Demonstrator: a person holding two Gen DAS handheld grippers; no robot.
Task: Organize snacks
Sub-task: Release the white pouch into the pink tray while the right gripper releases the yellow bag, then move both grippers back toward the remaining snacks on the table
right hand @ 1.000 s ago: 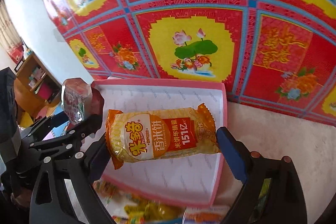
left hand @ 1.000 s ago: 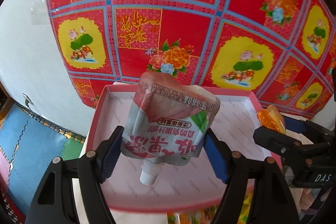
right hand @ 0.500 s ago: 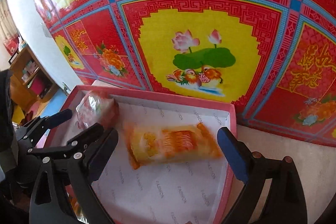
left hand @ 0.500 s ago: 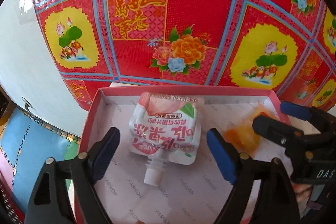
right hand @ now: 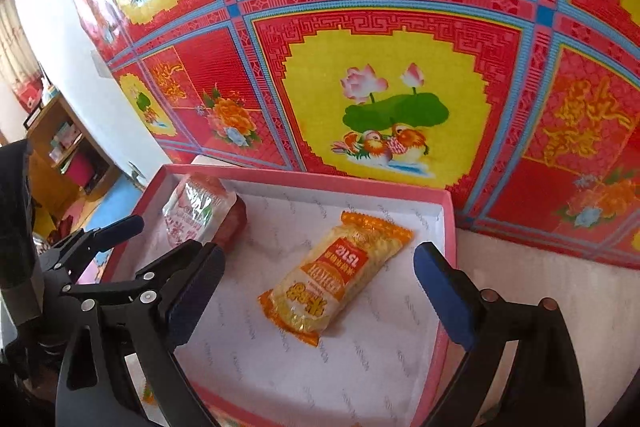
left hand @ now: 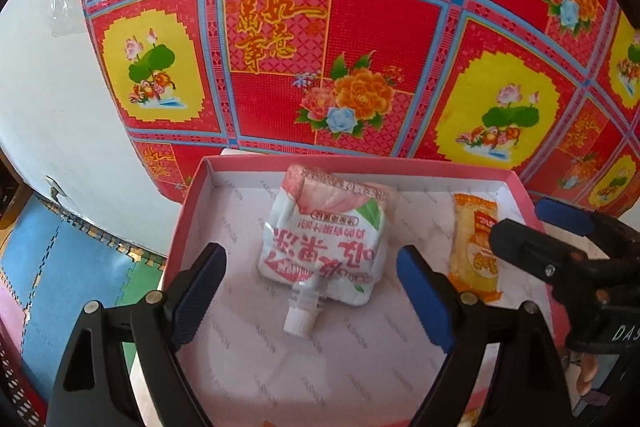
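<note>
**Two snacks laid in pink box, both hand-held grippers spread wide and empty**

A pink box (left hand: 188, 203) with a white patterned floor is seen in the lower half of both views, backed by a red floral cloth (left hand: 332, 39).

Left wrist view: a white-and-pink pouch (left hand: 324, 235) is laid flat at frame centre on the box floor, its cap pointed toward the camera. The left hand-held gripper (left hand: 312, 291) is spread wide; the pouch lies between and beyond the blue pads (left hand: 200, 291), untouched by either. An orange pack (left hand: 476, 243) is seen at centre right, partly hidden behind the right hand-held gripper (left hand: 552, 239), which enters from the right edge.

Right wrist view: the orange pack (right hand: 336, 275) is laid diagonally at frame centre on the box floor. The right hand-held gripper (right hand: 320, 291) is spread wide, with the pack lying clear of the pads. The pouch (right hand: 196, 211) is seen at centre left in the far left corner of the box, with the left hand-held gripper (right hand: 132, 247) just in front of it. A pale surface (right hand: 520, 267) is seen right of the box.
</note>
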